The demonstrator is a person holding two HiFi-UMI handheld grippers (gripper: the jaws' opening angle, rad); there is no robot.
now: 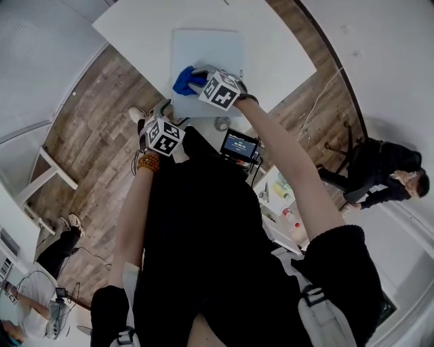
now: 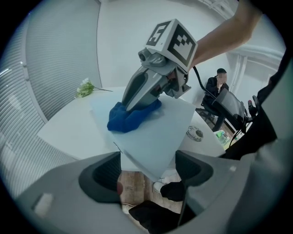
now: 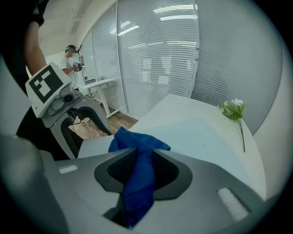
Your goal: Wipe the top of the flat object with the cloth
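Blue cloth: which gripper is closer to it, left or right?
Right. The right gripper is shut on the blue cloth atop the flat board; the left gripper hangs open off the board's near corner, apart from the cloth.

Floor: grey-brown wood planks (image 1: 88, 135). A white table (image 1: 129, 27) stands on it, with white walls (image 1: 400, 61) around. Slatted blinds (image 3: 155, 55) cover a glazed partition — bright light strips (image 3: 178, 7) show at its top. A white desk (image 3: 98, 83) stands beside the partition.

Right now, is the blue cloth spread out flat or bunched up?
Bunched up. The blue cloth is a crumpled wad pinched in the right gripper, resting on the pale board.
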